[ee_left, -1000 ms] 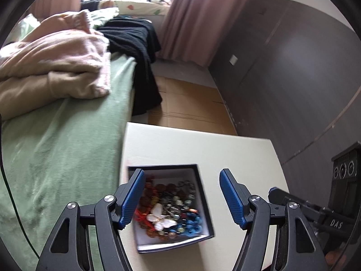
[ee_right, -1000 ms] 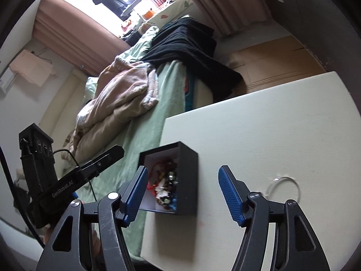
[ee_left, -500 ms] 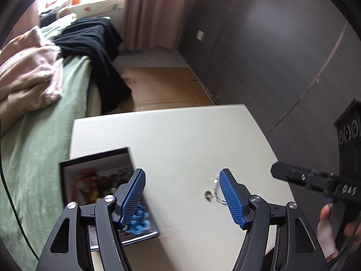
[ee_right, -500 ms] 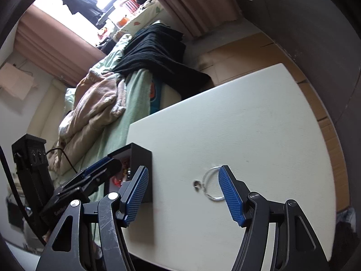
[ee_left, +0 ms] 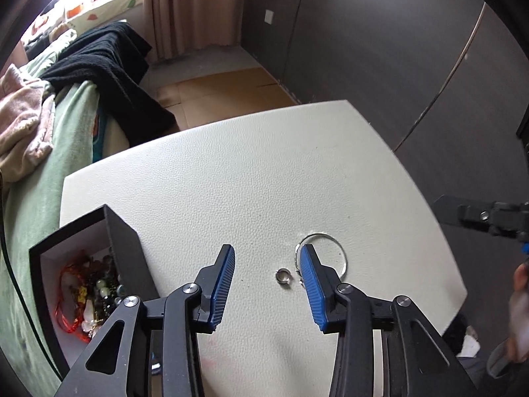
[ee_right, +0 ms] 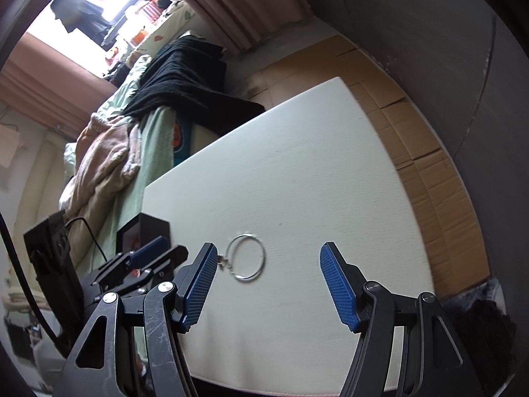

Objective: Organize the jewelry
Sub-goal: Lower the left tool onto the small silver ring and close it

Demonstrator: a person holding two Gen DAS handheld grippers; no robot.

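Note:
A thin silver bangle [ee_left: 342,251] lies on the white table [ee_left: 251,178], with a small silver ring [ee_left: 283,277] just left of it. My left gripper [ee_left: 267,276] is open and empty, its fingers astride the small ring, the right finger over the bangle's left side. A black box [ee_left: 124,251] with a white lining holds beads and red cord at the left. In the right wrist view the bangle [ee_right: 262,258] lies between the fingers of my open, empty right gripper [ee_right: 267,284], nearer the left finger; the box [ee_right: 153,228] stands beyond the left gripper.
A bed with green sheet [ee_left: 62,139], pink blanket [ee_left: 23,122] and black garment [ee_left: 109,66] borders the table's left side. Cardboard [ee_left: 224,92] covers the floor behind. A dark wall [ee_left: 380,49] runs along the right.
Both grippers swung right, away from the box, onto the bangle and ring. The left gripper has come closer to the small ring. Both stay open.

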